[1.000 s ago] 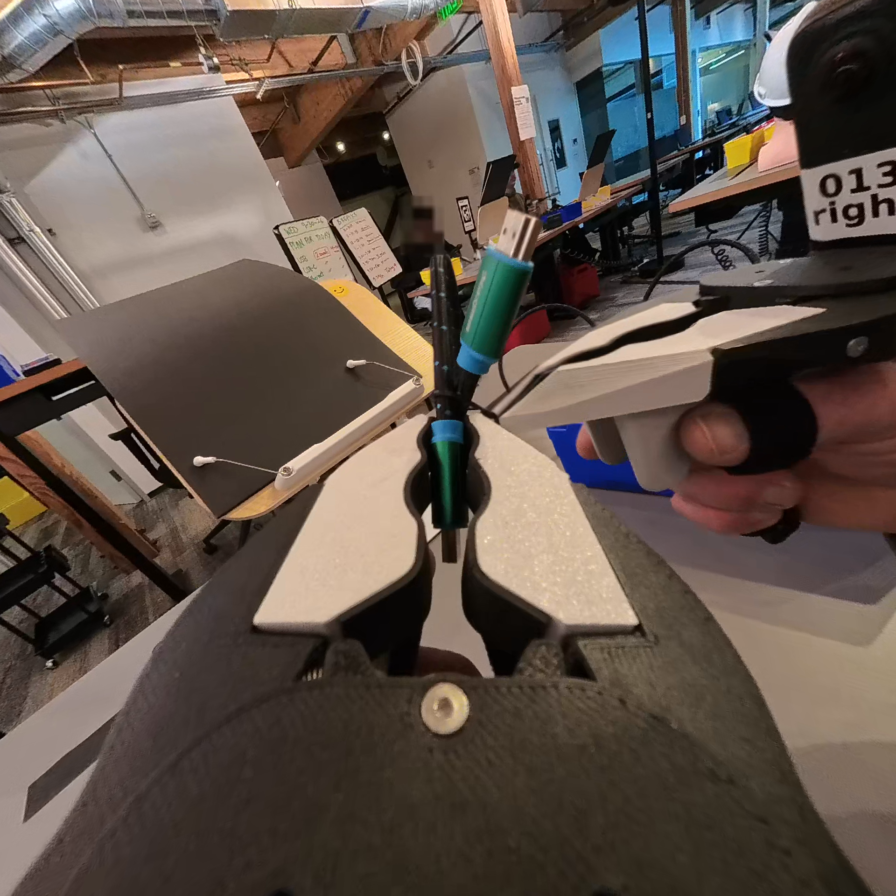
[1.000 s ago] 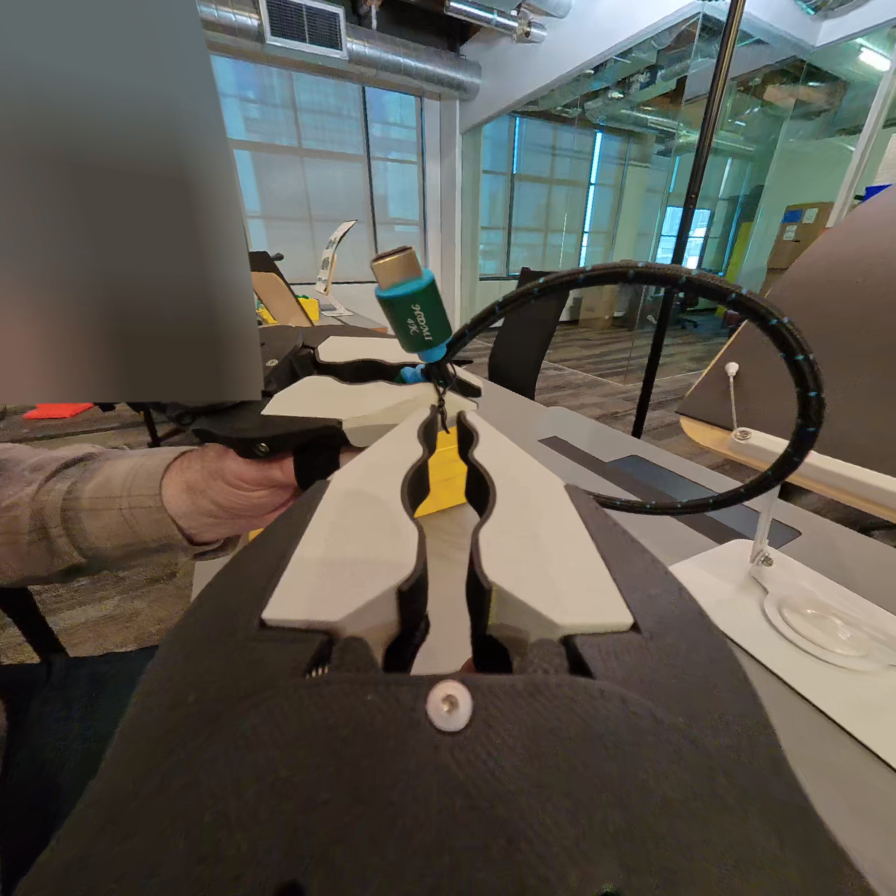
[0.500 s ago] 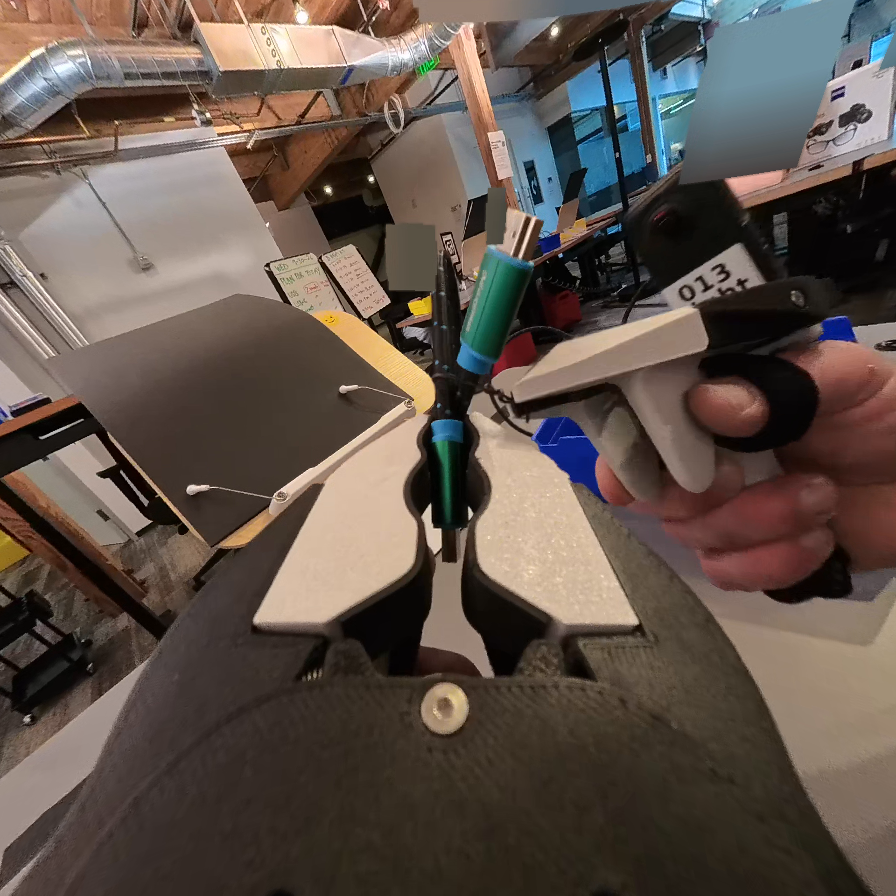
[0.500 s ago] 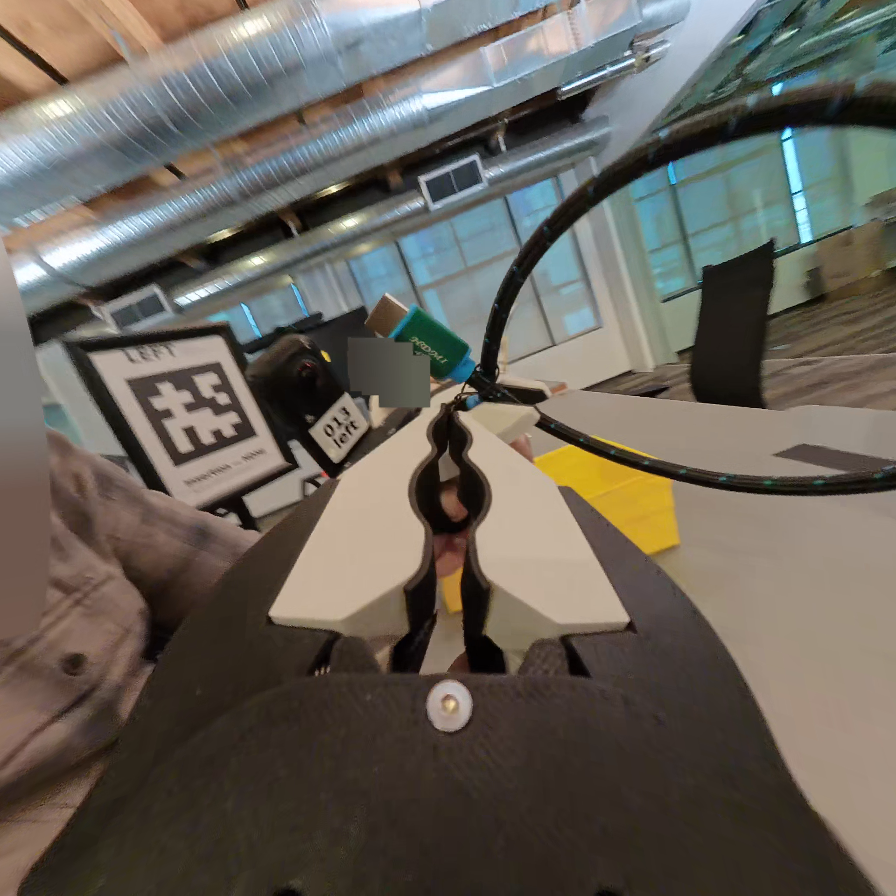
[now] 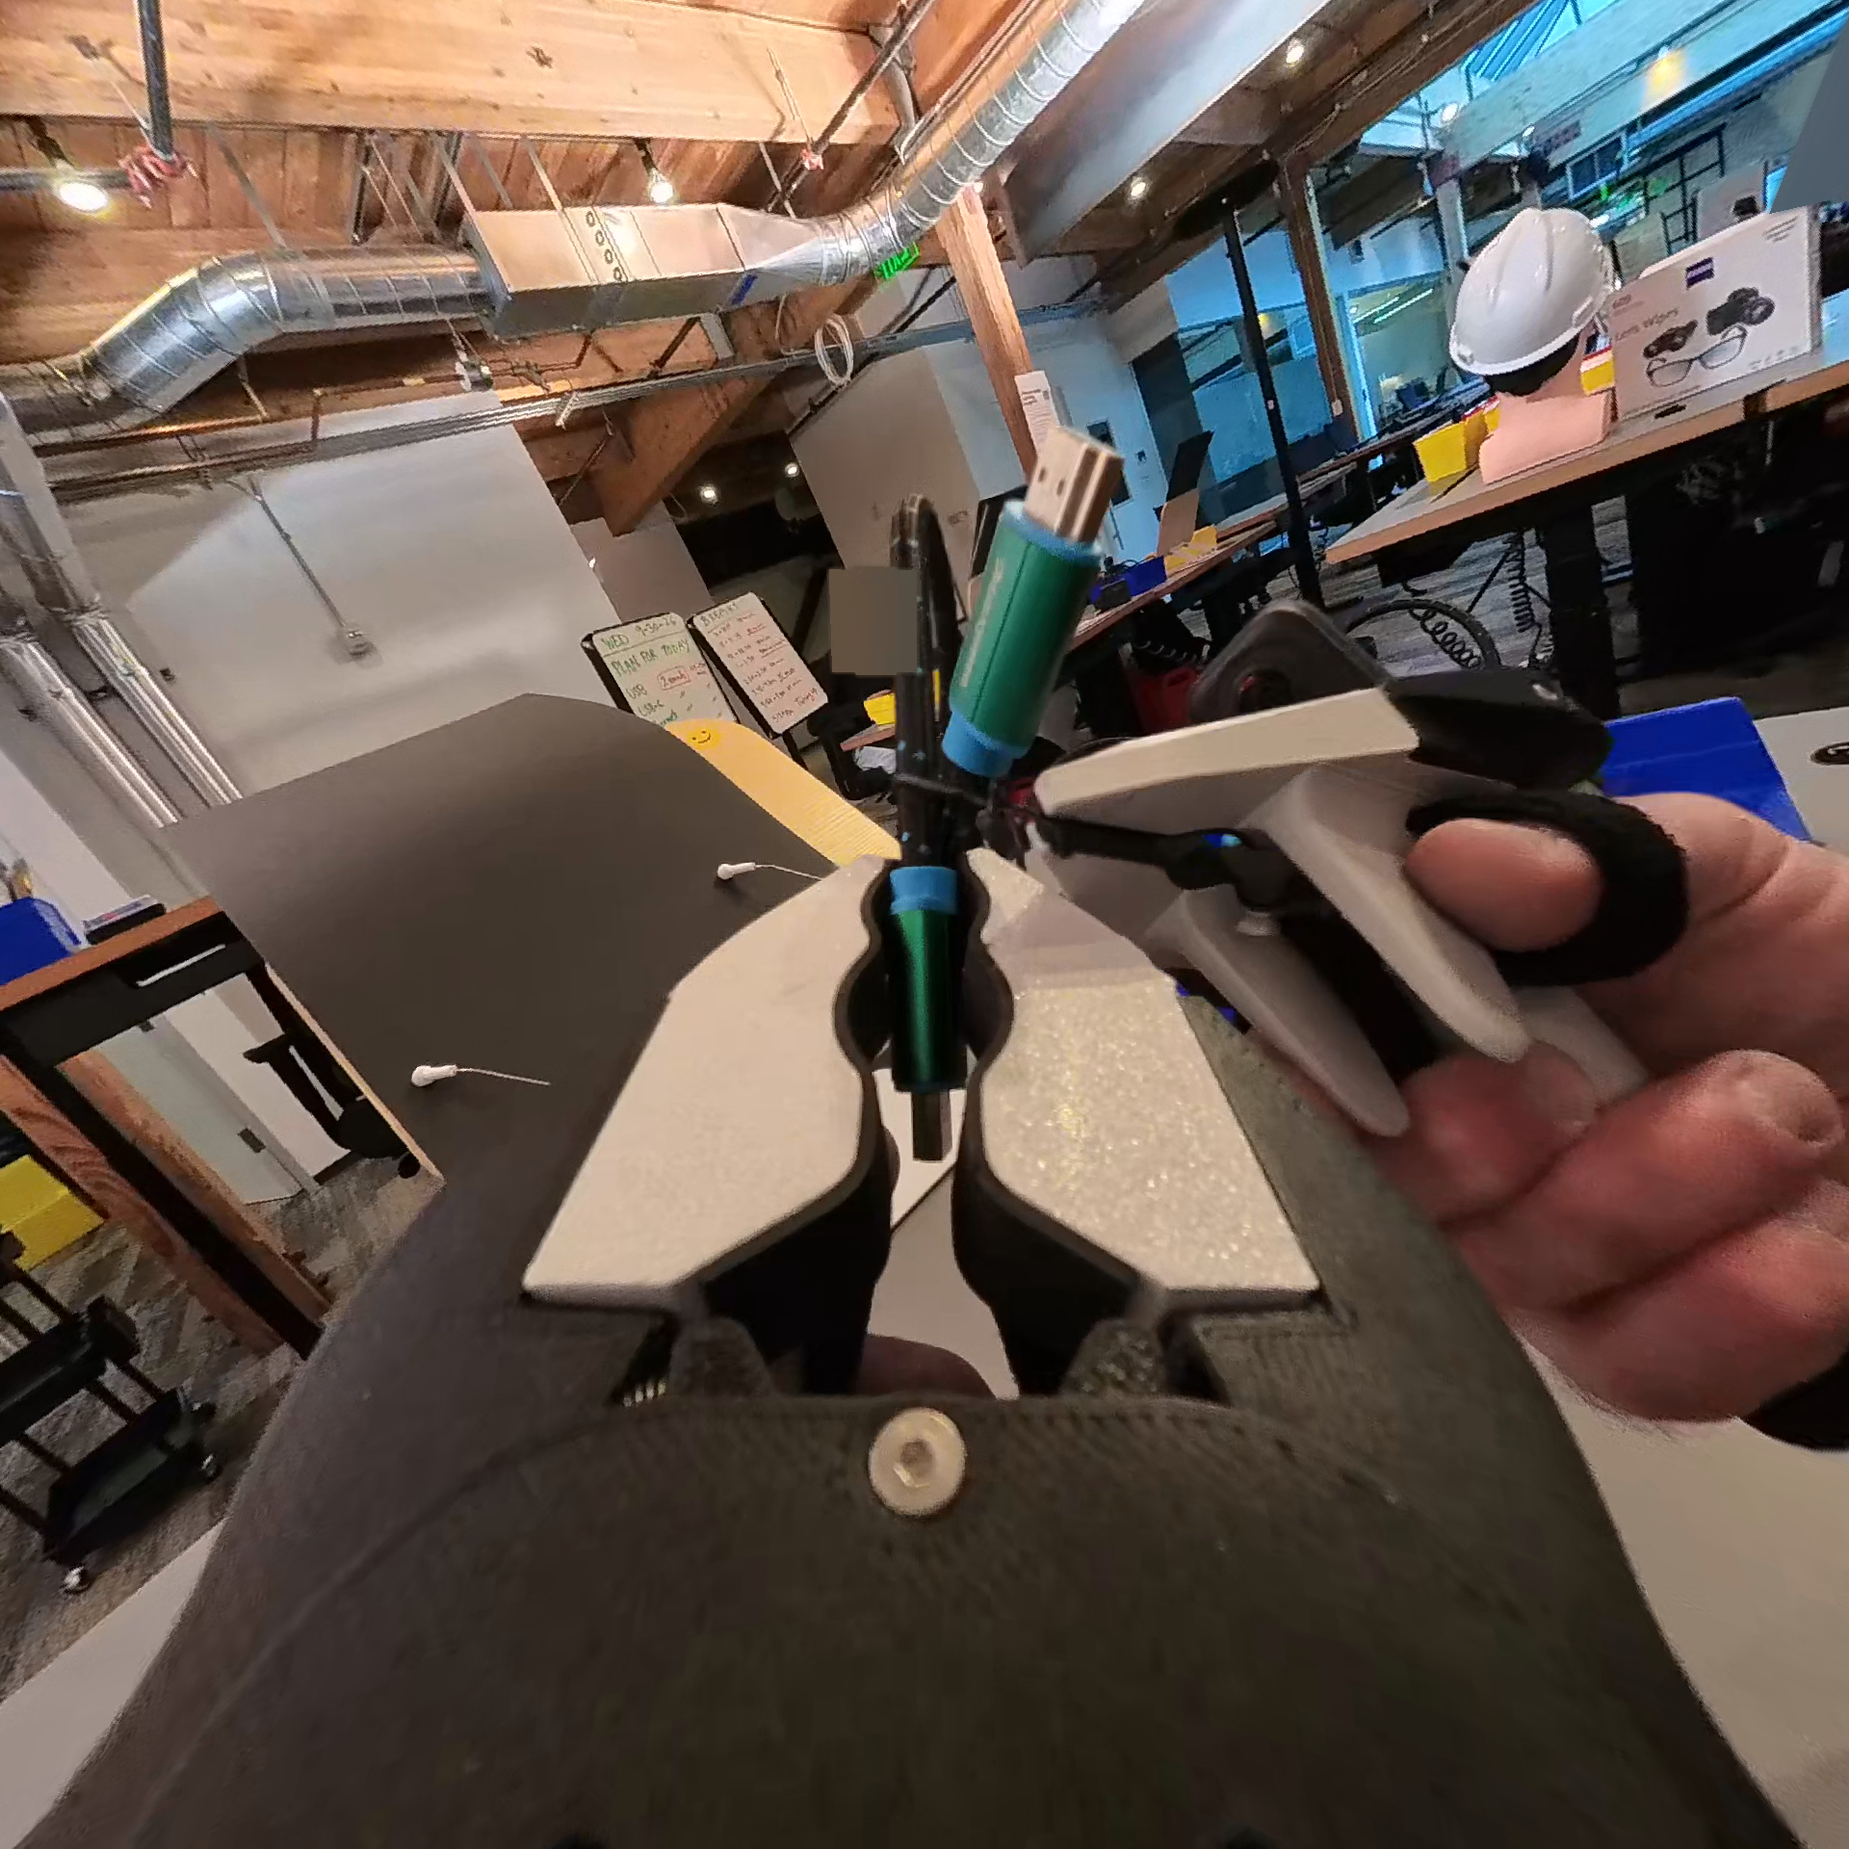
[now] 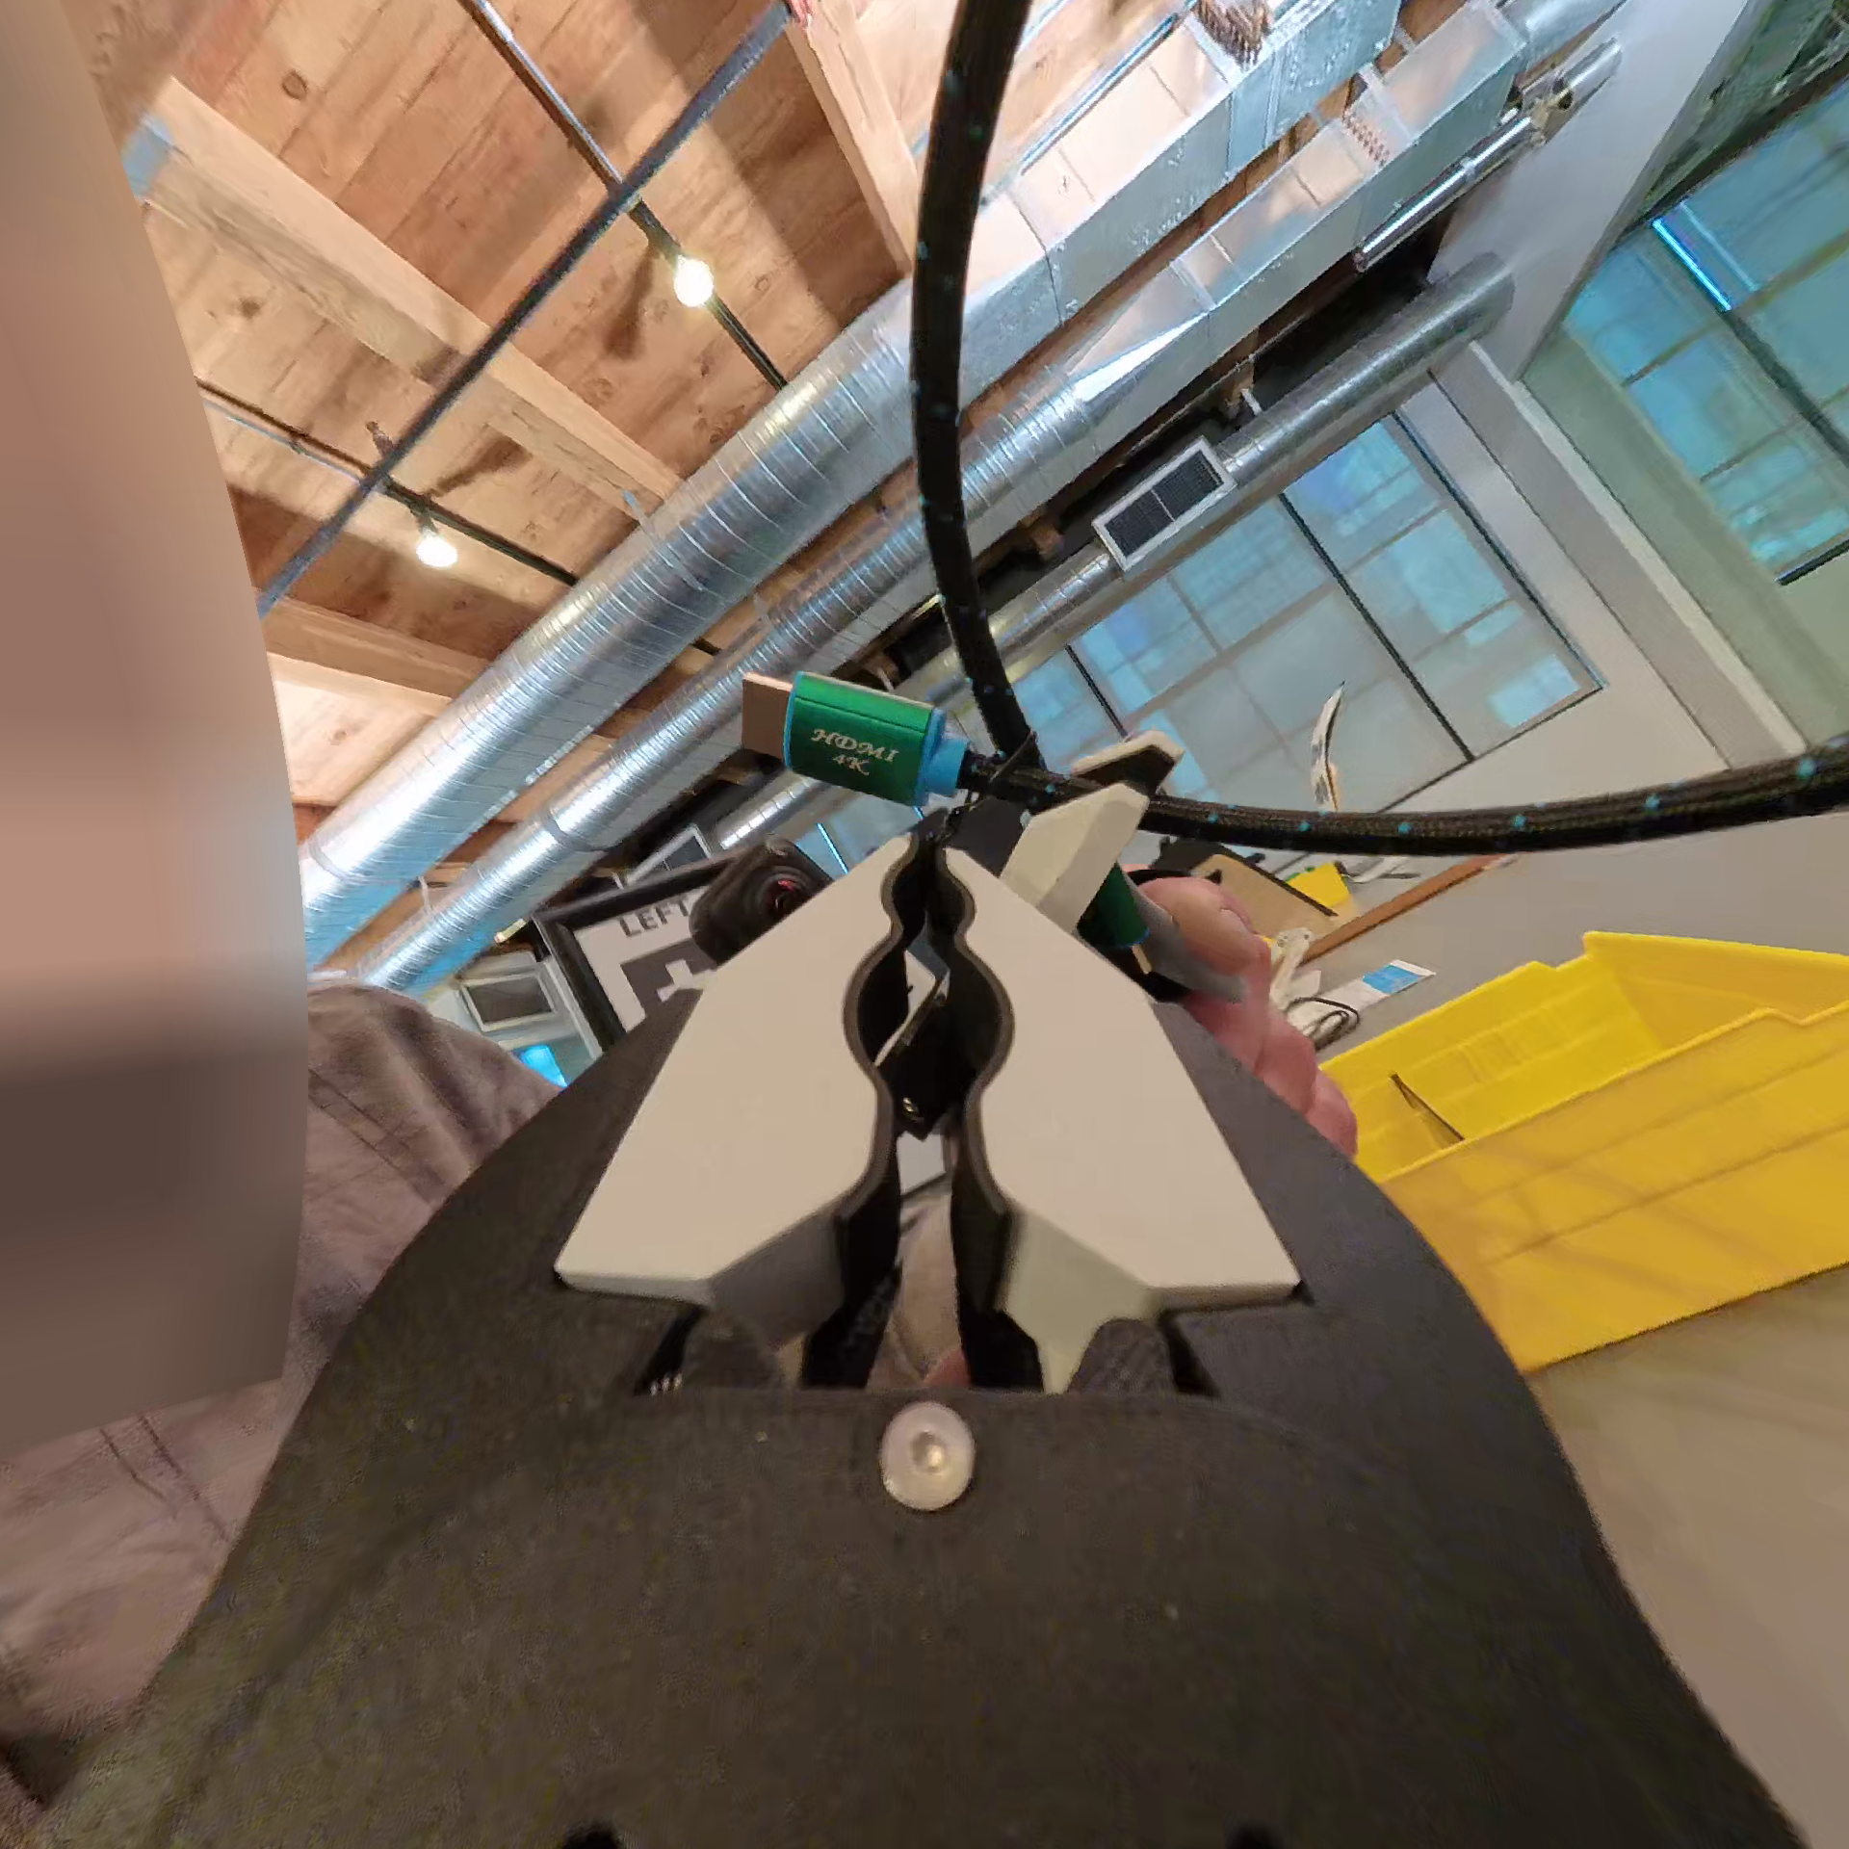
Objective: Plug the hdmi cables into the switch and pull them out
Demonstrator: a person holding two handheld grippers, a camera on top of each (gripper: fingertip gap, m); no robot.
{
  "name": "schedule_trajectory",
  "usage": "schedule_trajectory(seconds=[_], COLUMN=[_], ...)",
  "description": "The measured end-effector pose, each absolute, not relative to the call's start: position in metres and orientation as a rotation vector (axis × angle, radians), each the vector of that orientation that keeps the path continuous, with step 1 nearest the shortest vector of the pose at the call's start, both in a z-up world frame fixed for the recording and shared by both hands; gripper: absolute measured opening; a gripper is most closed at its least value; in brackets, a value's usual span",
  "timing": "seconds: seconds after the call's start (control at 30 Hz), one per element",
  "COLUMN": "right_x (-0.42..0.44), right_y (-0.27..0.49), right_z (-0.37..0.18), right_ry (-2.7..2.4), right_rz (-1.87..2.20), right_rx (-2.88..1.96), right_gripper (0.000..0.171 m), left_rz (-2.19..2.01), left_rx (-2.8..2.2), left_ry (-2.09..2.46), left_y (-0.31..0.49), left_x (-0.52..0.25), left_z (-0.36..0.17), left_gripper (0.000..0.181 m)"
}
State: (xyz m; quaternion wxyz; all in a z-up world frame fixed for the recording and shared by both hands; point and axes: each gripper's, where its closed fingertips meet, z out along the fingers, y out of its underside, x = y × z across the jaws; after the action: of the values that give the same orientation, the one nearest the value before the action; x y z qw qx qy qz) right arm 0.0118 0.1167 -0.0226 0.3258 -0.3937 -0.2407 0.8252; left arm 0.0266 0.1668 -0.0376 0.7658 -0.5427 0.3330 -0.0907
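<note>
1. Tilt is the main change: the right gripper [image 6: 931,860] has swung upward from level, so its view now fills with ceiling ducts, and its tip has stayed at the tie that binds the cable [image 6: 946,420].
2. Left gripper [image 5: 926,900] stays clenched on one green plug [image 5: 922,986]; the second plug [image 5: 1021,640] sticks up free above it.
3. Right jaws look nearly closed at the tie; whether they pinch it I cannot tell.
4. Both plugs are in the air and no switch is in view, so I judge the cable is being unbundled and plugging has not begun.
5. Yellow bin [image 6: 1601,1121] sits on the worktop to the right.
</note>
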Motion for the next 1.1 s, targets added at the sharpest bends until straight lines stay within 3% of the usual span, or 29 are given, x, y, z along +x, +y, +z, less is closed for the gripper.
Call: schedule_trajectory(seconds=[0.23, 0.33, 0.53, 0.7, 0.83, 1.1], right_x=[0.016, 0.019, 0.020, 0.016, 0.015, 0.017], right_y=[0.130, 0.138, 0.151, 0.156, 0.159, 0.155], right_z=[-0.042, -0.050, -0.047, -0.050, -0.049, -0.044], right_ry=[-0.927, -1.013, -0.979, -0.927, -0.879, -0.839], right_rz=[1.651, 1.413, 1.177, 1.122, 1.132, 1.281], right_rx=[-1.182, -1.240, -1.260, -1.323, -1.333, -1.317], right_gripper=[0.000, 0.011, 0.015, 0.013, 0.000, 0.000], left_rz=[-0.060, -0.025, 0.111, 0.255, 0.320, 0.270], left_rx=[-1.245, -1.263, -1.280, -1.261, -1.264, -1.296], left_ry=[0.727, 0.721, 0.745, 0.760, 0.757, 0.734], left_y=[0.177, 0.181, 0.184, 0.185, 0.186, 0.188], left_x=[0.023, 0.020, 0.020, 0.019, 0.015, 0.012], left_z=[-0.046, -0.048, -0.052, -0.052, -0.052, -0.052], left_gripper=[0.008, 0.008, 0.008, 0.008, 0.008, 0.008])
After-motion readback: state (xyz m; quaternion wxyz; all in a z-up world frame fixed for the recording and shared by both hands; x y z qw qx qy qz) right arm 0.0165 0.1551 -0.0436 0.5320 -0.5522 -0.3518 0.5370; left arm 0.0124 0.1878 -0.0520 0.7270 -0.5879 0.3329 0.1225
